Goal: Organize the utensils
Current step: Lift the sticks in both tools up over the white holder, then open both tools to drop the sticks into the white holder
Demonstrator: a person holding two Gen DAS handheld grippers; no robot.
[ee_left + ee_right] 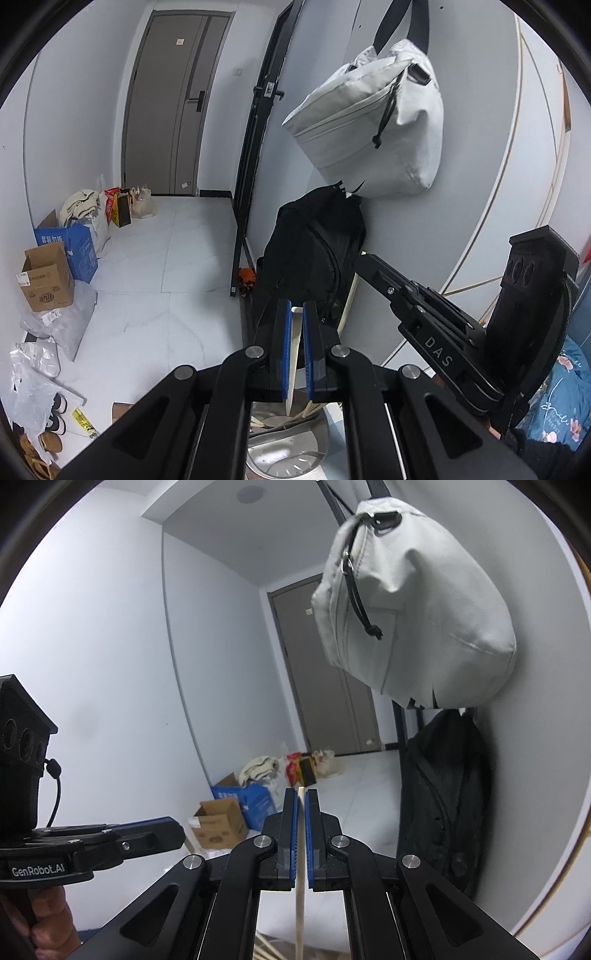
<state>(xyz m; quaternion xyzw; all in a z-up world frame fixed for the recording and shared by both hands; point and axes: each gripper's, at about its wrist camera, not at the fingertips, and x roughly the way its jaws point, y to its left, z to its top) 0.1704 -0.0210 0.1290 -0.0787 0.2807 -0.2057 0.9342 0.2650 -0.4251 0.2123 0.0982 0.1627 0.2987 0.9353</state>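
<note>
The left hand-held gripper (296, 332) is clamped on a flat, pale utensil (294, 354), seemingly a plastic or bamboo knife or spatula blade, whose tapered lower end points down toward a steel utensil holder (286, 450) directly below. More wooden chopsticks (308, 410) already lean inside that holder. The right hand-held gripper (302, 823) is closed just as tightly on a single wooden chopstick (300, 904), held near its top so most of its length hangs below the jaws.

Both pieces look light and stiff, so weight should be no concern. The chopstick is thin and smooth; gripped at one point it could pivot or slip between the blue pads, and a hold nearer the upper third, as here, leaves the free end clear to enter a holder. The flat piece offers broad faces to the pads and probably sits more securely, though its narrow tip may catch on the chopsticks already standing there.

The left wrist view alone shows the holder and its contents, and also the right hand-held gripper from outside, off to its right, with the chopstick (349, 295) slanting down below it. The right wrist view shows no holder, only stray sticks at its bottom edge, but it gives the cleaner look at the chopstick's seat between the pads, and shows the person's fingers (51, 919) round the left handle.
</note>
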